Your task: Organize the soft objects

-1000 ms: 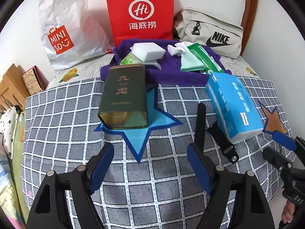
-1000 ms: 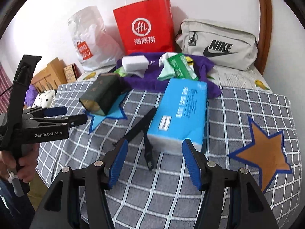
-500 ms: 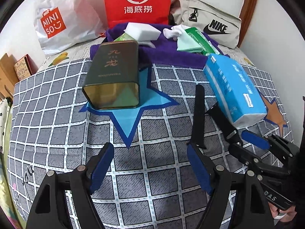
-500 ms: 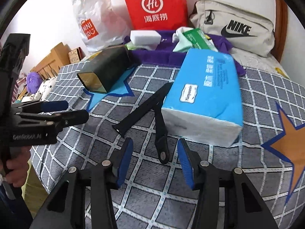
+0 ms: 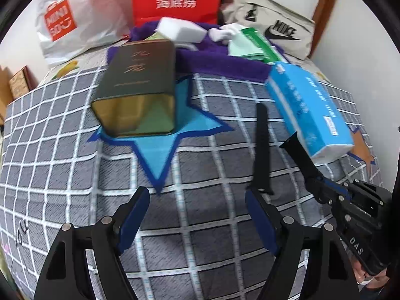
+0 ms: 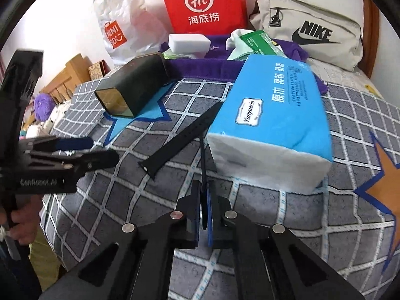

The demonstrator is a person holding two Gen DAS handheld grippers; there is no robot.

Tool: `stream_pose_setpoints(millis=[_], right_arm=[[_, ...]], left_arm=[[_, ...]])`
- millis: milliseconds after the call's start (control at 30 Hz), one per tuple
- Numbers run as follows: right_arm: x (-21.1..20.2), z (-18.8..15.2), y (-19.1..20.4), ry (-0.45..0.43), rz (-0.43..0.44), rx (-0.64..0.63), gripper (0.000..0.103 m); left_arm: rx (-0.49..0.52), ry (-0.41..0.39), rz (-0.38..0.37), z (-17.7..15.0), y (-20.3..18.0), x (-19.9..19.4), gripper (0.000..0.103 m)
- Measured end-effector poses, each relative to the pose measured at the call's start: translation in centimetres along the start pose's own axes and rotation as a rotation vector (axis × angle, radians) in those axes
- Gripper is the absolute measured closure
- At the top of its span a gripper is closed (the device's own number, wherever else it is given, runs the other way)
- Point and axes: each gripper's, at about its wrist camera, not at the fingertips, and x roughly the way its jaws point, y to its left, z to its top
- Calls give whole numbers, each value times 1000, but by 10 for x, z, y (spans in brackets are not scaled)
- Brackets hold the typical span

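On the checked blanket (image 6: 250, 225), right hand-held gripper (image 6: 203, 201) clamps black strap (image 6: 204, 165).

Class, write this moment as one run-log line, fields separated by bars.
right gripper: shut on short black strap | left gripper: open, empty | long black strap: on blanket beside blue tissue pack
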Motion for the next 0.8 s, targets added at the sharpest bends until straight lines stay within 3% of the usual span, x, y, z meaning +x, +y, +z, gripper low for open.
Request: stream_pose_setpoints(millis=[167, 433, 533, 600, 800], right_arm=[[-18, -14, 2, -4, -34, -23, 99], [-46, -36, -15, -21, -82, 25, 99], [-49, -38, -20, -25, -85, 38, 99], [-48, -38, -23, -24, -89, 46, 99], [-41, -33, -28, -32, -77, 63, 99]], left_arm=[[79, -15, -48, 6, -24, 5, 26], [207, 4, 17, 4, -64, 35, 28], [211, -32, -18, 2, -63, 31, 49], [223, -35, -29, -1, -59, 27, 74], [212, -9, -17, -17, -39, 15, 77]])
